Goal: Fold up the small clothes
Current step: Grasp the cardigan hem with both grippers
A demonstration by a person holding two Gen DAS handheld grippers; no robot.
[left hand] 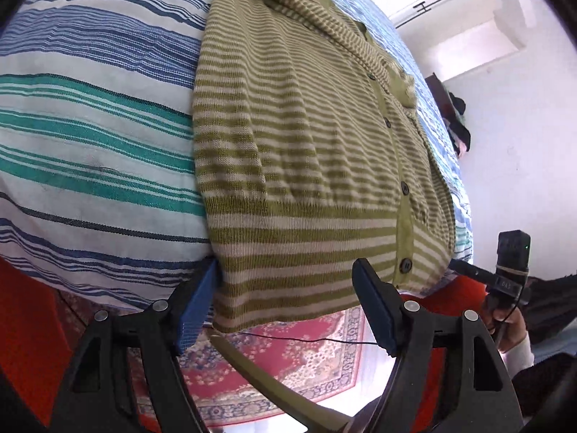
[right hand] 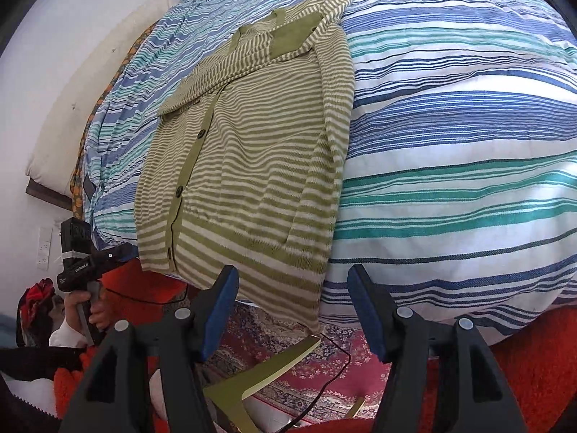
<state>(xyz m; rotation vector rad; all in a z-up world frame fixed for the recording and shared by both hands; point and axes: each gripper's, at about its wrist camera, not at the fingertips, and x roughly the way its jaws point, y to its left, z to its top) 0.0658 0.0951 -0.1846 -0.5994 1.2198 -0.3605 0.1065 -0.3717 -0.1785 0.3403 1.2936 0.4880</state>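
Observation:
A green-and-cream striped cardigan [left hand: 306,151] lies buttoned and face up on a bed with a blue, teal and white striped cover [left hand: 90,115]. Its hem hangs over the near edge. My left gripper [left hand: 288,306] is open, its blue pads standing to either side of the hem's left part without pressing it. In the right wrist view the cardigan [right hand: 252,151] shows its right side folded inward, and my right gripper [right hand: 294,310] is open around the hem's right corner. Each view shows the other gripper's camera housing [left hand: 512,249] [right hand: 74,234], held in a hand.
Below the bed edge lie a red patterned rug [right hand: 306,361], a thin black cable [left hand: 324,340] and an olive strip [right hand: 285,364]. Red fuzzy fabric [right hand: 533,361] flanks the rug. A pillow [right hand: 90,90] and white wall stand beyond the bed; dark clothes [left hand: 456,119] hang by the wall.

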